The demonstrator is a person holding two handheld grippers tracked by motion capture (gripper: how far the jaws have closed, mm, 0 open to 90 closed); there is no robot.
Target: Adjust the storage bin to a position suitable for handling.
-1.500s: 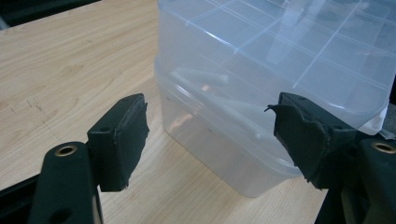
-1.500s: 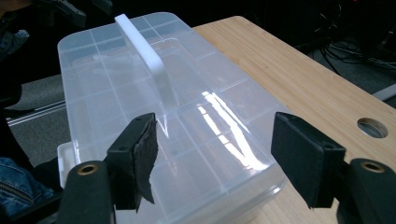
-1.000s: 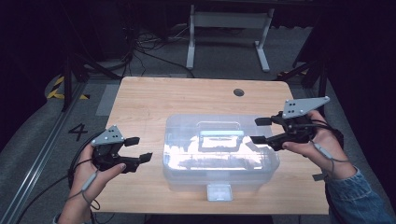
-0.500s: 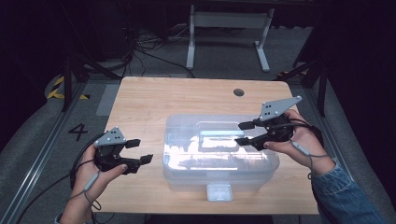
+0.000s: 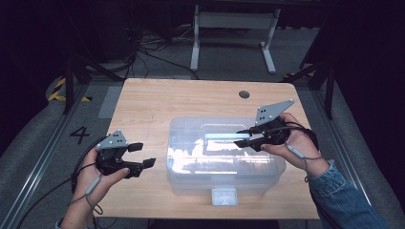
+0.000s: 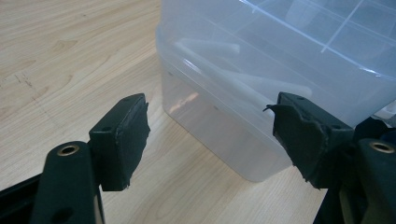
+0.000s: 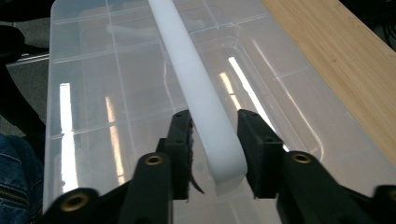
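A clear plastic storage box (image 5: 224, 164) with a lid sits on the wooden table (image 5: 153, 105), nearer the front. A white handle (image 5: 217, 137) lies along the lid's middle. My right gripper (image 5: 242, 138) reaches in from the right, and in the right gripper view its jaws (image 7: 215, 144) are shut on the rounded end of the handle (image 7: 187, 60). My left gripper (image 5: 143, 155) is held open just left of the box, apart from it. In the left gripper view its open jaws (image 6: 210, 140) frame the box's corner (image 6: 243, 70); white pieces show dimly inside.
The box has a white latch (image 5: 224, 195) on its front side, near the table's front edge. A dark cable hole (image 5: 244, 94) sits at the back right of the table. A white metal stand (image 5: 234, 21) is on the floor behind.
My right gripper has moved left from beyond the box's right end onto the lid and closed around the handle's end. The left gripper has stayed put.
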